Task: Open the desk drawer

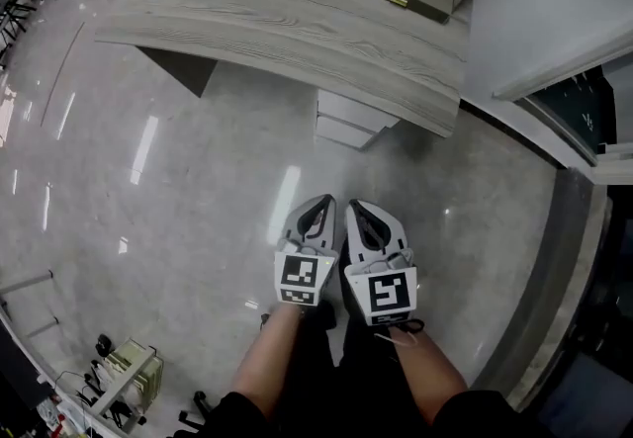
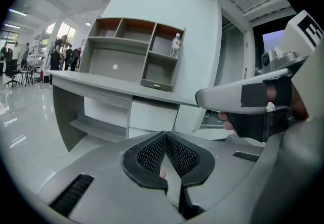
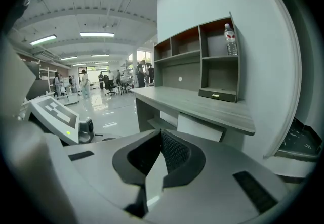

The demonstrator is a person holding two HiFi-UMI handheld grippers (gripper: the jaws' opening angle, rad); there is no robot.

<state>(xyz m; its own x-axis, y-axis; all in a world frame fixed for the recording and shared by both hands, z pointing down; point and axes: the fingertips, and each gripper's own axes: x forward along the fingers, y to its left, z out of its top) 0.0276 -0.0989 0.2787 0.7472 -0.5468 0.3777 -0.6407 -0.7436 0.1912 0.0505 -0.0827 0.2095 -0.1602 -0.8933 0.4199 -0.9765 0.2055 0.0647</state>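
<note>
A grey wood-grain desk (image 1: 297, 26) stands ahead of me across the floor. Under its right end sits a white drawer unit (image 1: 348, 120), its fronts closed; it also shows in the left gripper view (image 2: 152, 116) and the right gripper view (image 3: 198, 127). My left gripper (image 1: 321, 202) and right gripper (image 1: 358, 207) hang side by side above the floor, well short of the desk. Both are shut with nothing between the pads (image 2: 152, 153) (image 3: 173, 151). The right gripper (image 2: 238, 97) also shows at the right edge of the left gripper view.
A shelf unit (image 2: 136, 51) stands on the desk's back, with a small drawer with a brass handle (image 1: 399, 0) at its base and a water bottle (image 3: 230, 32) on a shelf. A white wall (image 1: 554, 11) is at the right. People and chairs are far off (image 3: 109, 84).
</note>
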